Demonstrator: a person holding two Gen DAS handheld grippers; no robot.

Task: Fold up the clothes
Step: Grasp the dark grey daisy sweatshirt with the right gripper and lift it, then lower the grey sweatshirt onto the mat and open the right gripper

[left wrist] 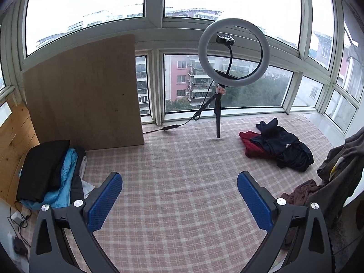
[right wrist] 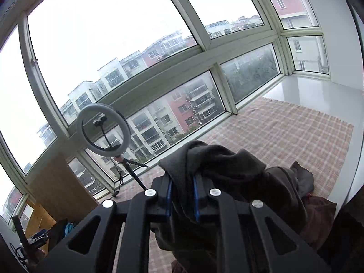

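My right gripper (right wrist: 182, 182) is shut on a dark grey garment (right wrist: 218, 159), lifted off the checked pink cloth (right wrist: 284, 127); the fabric drapes over both blue pads and hangs down. In the left wrist view that grey garment (left wrist: 343, 159) hangs at the right edge, above a brown garment (left wrist: 300, 193). My left gripper (left wrist: 179, 179) is open above the checked pink cloth (left wrist: 173, 182), nothing between its blue pads. A navy garment (left wrist: 284, 147) lies crumpled on a red one (left wrist: 252, 145) at the far right. A folded pile, black over light blue (left wrist: 45, 173), sits at the left.
A ring light on a tripod (left wrist: 232, 52) stands on the cloth near the windows, its cable (left wrist: 182, 122) trailing left. A brown board (left wrist: 86, 91) leans against the window at the left. A wooden panel (left wrist: 13, 136) and cables (left wrist: 20, 220) are at the far left.
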